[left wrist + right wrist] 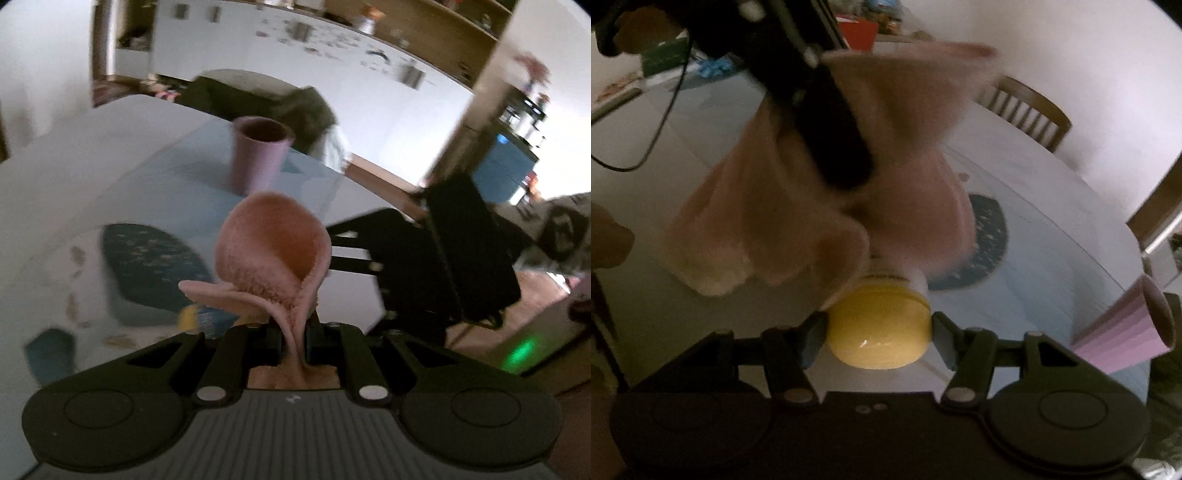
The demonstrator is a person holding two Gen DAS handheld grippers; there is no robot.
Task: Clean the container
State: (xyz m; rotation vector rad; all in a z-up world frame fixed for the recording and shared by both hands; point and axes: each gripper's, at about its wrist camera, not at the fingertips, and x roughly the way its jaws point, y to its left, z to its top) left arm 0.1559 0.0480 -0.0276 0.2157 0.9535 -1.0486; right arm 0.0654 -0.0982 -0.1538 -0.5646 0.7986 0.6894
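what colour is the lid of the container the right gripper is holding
Yellow. The lid shows best in the right wrist view, clamped in the right gripper.

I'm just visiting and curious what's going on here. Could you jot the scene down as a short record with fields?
Left gripper: shut on a pink cloth
Right gripper: shut on a yellow-lidded container
Cloth and container: cloth bunched over the container's far end
Cup: purple, upright on the table, untouched
Mat: dark, speckled, lying on the table
Sharpness: both views blurred
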